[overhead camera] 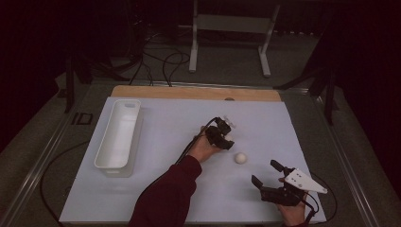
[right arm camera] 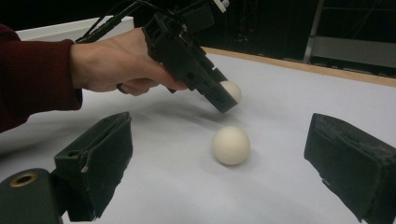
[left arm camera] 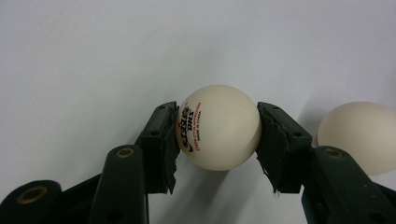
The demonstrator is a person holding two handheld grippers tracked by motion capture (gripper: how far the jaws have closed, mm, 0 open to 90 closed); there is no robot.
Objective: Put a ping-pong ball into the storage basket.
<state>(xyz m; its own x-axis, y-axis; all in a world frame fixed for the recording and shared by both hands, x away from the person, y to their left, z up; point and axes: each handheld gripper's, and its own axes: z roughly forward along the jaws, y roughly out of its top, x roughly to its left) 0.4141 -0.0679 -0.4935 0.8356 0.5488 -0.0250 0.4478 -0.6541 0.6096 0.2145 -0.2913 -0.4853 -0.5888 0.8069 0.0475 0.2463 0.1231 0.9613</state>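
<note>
High view: left hand-held gripper mid-surface, tip down; second ball loose just beside it. Right hand-held gripper at near right edge. White bin far left

Left gripper view: jaws clamped on printed ball, pads pressing both sides; surface white

Right gripper view: jaws wide apart, nothing between them; loose ball ahead

Matt white celluloid-like ball w/ printed logo, clamped btwn rough, chipped black foam-like pads of left gripper. Second ball was equally matt. Table sheet looked smooth, matt; far edge wood. Bin: smooth white plastic.
</note>
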